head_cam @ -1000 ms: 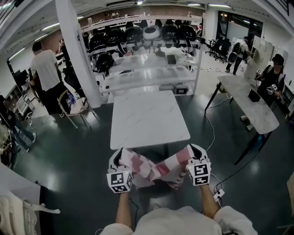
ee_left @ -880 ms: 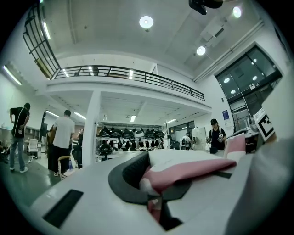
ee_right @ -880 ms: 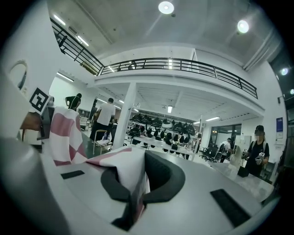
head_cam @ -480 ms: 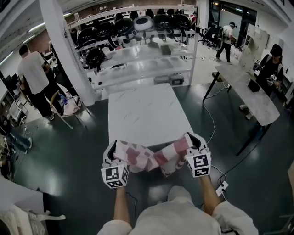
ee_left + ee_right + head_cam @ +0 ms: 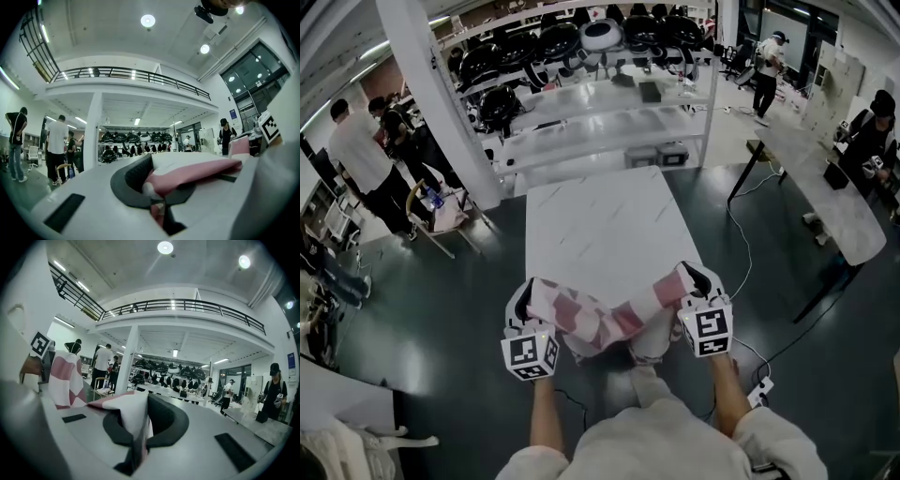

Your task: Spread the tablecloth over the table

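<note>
Now pink-white checked tablecloth (image 5: 592, 321) bunched, sagging between left tongs (image 5: 525, 298) and right tongs (image 5: 695, 280), each clamped on it.

Left gripper (image 5: 523, 302) and right gripper (image 5: 699, 280) shift forward with the bunched tablecloth (image 5: 600, 323), which now reaches the table (image 5: 600, 225) near edge, mid-frame.

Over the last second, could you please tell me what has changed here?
The left gripper and right gripper carried the tablecloth forward, up to the near edge of the white table. Nothing was grasped or released: each stays shut on its end, and the cloth still hangs bunched between them.
</note>
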Motion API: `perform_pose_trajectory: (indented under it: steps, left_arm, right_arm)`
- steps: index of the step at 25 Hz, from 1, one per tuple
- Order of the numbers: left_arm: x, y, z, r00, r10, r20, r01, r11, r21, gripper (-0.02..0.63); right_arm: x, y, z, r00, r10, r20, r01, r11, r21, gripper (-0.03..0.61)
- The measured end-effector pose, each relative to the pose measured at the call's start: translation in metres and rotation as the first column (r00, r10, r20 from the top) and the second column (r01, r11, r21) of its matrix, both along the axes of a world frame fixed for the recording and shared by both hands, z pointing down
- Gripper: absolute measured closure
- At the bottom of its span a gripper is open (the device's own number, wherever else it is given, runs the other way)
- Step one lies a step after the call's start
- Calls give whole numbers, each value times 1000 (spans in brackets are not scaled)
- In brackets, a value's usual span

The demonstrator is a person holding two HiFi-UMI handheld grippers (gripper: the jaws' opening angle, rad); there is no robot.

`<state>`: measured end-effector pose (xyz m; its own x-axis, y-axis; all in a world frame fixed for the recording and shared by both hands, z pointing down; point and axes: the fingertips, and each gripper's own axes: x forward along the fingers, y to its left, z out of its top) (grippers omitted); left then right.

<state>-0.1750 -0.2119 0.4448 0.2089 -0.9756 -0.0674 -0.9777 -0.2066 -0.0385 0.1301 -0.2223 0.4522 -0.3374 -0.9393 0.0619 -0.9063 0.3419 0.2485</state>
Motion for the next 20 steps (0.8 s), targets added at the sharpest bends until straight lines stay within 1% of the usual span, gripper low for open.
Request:
perform_pose_trajectory:
  steps: [9,15,20]
  left_arm:
    - [8,-108,13,1000,-31,-5,31,999,-42,586]
    - [21,-180,26,999,-43,-19,41,996,-85,586]
    - [22,-225,42,997,-67,-26,63,990,-128,586]
  right_arm:
    - [-7,-107,8,997,-76,15,76,997,-33,565]
    - [-8,-178,19,994,-111,22,113,990,-79,565]
    - [-9,-224,34,990,-140,26,143,983,-119,565]
